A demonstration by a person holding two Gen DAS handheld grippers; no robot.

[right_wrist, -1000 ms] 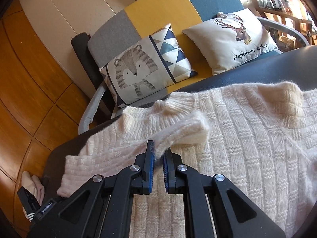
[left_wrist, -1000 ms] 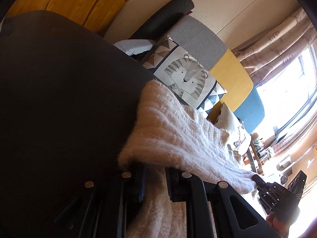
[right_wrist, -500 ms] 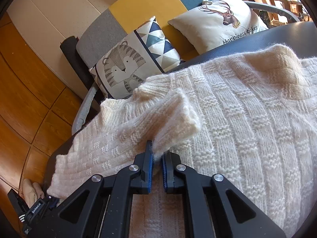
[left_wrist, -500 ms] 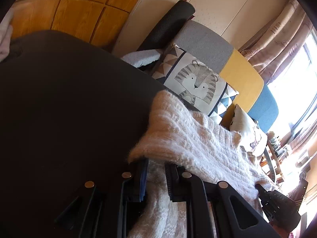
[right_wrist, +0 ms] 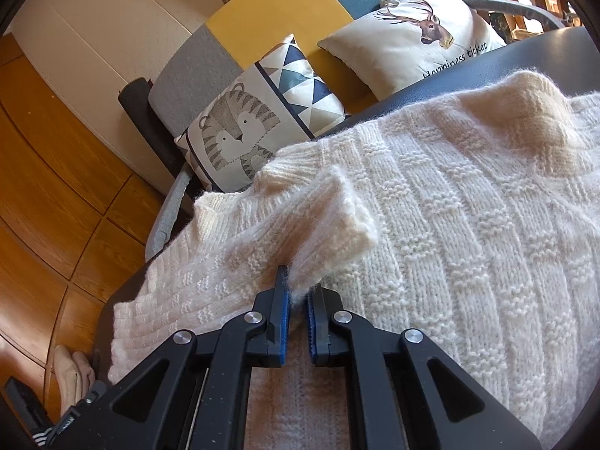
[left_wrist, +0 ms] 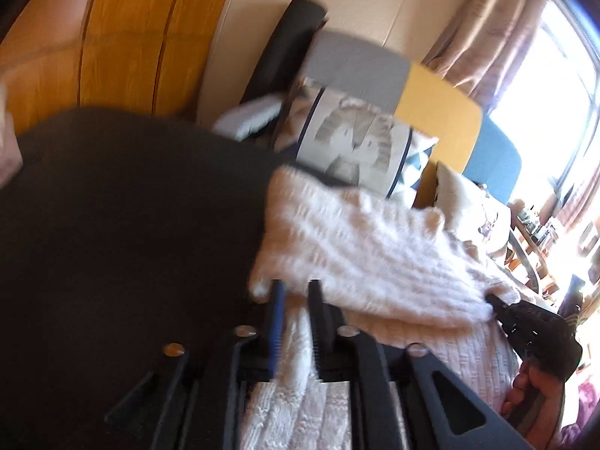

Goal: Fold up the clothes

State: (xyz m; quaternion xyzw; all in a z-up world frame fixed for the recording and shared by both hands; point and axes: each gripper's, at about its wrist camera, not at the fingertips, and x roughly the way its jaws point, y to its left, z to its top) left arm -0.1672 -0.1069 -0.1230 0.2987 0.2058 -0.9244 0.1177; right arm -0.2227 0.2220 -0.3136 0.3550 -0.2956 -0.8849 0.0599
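1. Left gripper (left_wrist: pixel 296 292), seen in the blurred left wrist view, has its jaws closed on a fold of the cream knitted sweater (left_wrist: pixel 375 255); the cloth seems pinched between the blue pads. The sweater lies on the dark table (left_wrist: pixel 131 225). At the right edge, the right gripper (left_wrist: pixel 532 322) also bites the sweater, with a hand (left_wrist: pixel 525 393) behind it.

2. Right gripper (right_wrist: pixel 298 292), in the right wrist view, is clamped on a raised fold of the sweater (right_wrist: pixel 450 206), which spreads over the table (right_wrist: pixel 525 52). Behind stand a sofa (right_wrist: pixel 262 11), a tiger cushion (right_wrist: pixel 240 131) and a deer cushion (right_wrist: pixel 412 37).
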